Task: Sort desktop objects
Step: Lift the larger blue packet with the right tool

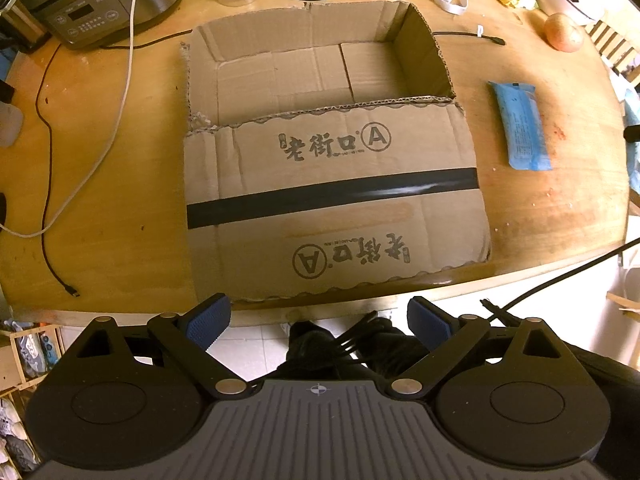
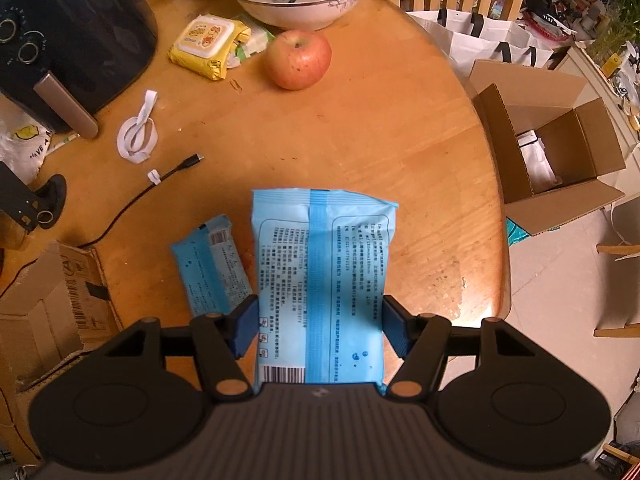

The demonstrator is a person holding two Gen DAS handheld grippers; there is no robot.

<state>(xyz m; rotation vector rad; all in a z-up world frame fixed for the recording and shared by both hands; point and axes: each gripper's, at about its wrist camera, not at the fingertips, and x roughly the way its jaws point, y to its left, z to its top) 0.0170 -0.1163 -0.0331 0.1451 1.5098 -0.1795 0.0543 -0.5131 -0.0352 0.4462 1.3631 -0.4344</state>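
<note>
Right wrist view showed the right hand-held gripper (image 2: 320,326) clamping a light-blue wipes packet (image 2: 322,280) above the table (image 2: 380,140), carrying it. The left hand-held gripper (image 1: 319,322) gaped wide, empty. Next likely called for reaching the cardboard box (image 1: 320,76).

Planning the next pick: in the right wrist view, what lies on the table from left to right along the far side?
Black air fryer → yellow wipes pack → red apple. The white bowl overlaps them further back, so it is left out.
</note>
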